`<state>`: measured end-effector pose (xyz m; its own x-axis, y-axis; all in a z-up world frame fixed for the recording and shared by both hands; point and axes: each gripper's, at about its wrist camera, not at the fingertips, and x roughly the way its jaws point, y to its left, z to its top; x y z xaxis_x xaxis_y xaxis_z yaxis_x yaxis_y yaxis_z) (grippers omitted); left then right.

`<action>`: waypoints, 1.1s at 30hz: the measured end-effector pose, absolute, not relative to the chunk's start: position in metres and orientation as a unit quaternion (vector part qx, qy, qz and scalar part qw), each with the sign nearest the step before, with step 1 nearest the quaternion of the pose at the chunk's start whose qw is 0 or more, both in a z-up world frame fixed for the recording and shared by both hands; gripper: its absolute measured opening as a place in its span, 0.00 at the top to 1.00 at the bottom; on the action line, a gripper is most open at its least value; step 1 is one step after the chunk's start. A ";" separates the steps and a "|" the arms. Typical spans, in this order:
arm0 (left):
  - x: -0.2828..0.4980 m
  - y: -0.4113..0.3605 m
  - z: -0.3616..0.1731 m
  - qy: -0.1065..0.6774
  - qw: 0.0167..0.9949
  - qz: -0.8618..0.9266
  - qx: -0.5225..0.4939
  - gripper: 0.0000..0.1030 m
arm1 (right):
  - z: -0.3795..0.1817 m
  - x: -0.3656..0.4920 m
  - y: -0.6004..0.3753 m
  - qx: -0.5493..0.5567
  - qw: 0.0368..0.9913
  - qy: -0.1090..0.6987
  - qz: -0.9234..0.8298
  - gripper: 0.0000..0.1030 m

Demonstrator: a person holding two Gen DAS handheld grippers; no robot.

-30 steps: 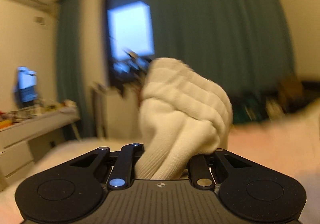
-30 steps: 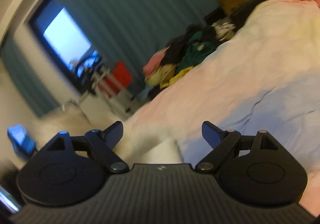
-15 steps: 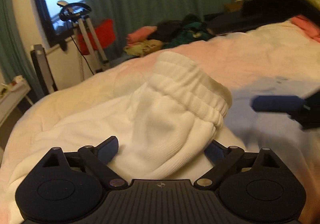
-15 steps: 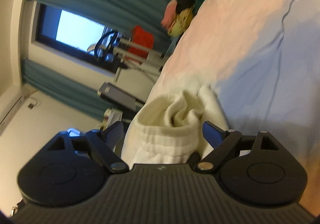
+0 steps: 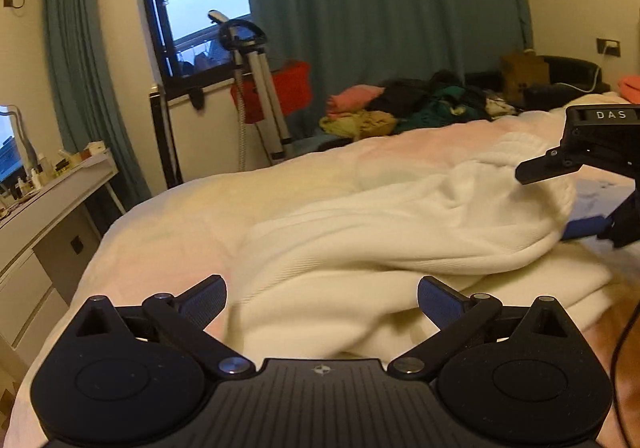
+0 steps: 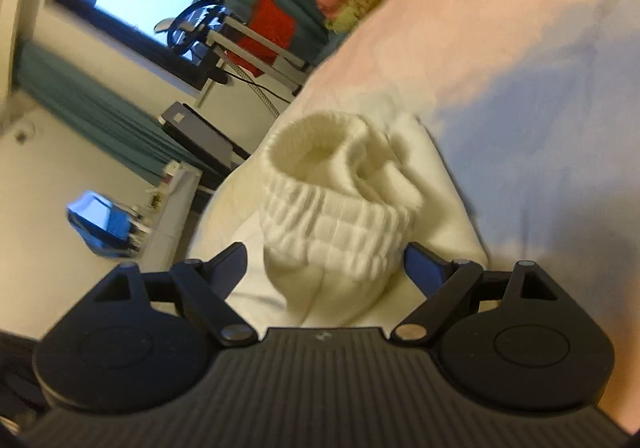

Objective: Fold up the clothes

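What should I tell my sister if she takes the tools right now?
Left tool: open, empty, low over the near edge of the white garment.
Right tool: open, empty, jaws either side of the ribbed cuff, not closed on it.
The garment lies bunched on the bed, cuff end toward the right tool. More clothes are piled at the bed's far side.
Done: garment is on the bed.
Left: spread it flat, fold it, then the pile.

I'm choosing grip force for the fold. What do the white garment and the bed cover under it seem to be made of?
White garment: looks like a thick, soft knit, matte; its cuff shows ribbed, gathered elastic rows. Bed cover: seems a thin, smooth woven sheet, matte, with fine shallow creases. Exact fibres cannot be told.
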<state>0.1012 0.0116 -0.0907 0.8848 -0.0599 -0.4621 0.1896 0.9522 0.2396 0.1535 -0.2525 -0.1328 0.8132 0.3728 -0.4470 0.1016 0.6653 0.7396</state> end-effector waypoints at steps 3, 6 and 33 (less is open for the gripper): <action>0.105 0.020 -0.092 0.235 0.958 -0.075 0.148 0.00 | -0.132 0.165 -0.242 0.379 0.875 0.294 0.065 0.15; 0.110 0.011 -0.103 0.234 0.951 -0.069 0.188 0.00 | -0.131 0.171 -0.234 0.338 0.892 0.297 0.037 0.48; 0.122 0.112 -0.131 0.357 0.917 0.002 -0.180 0.00 | -0.170 0.118 -0.302 0.492 0.802 0.337 0.030 0.23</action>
<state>0.1220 0.1123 -0.1314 0.7448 -0.1251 -0.6555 -0.1317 0.9354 -0.3282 0.1184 -0.3020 -0.1697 0.7714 0.3796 -0.5107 0.2827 0.5146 0.8095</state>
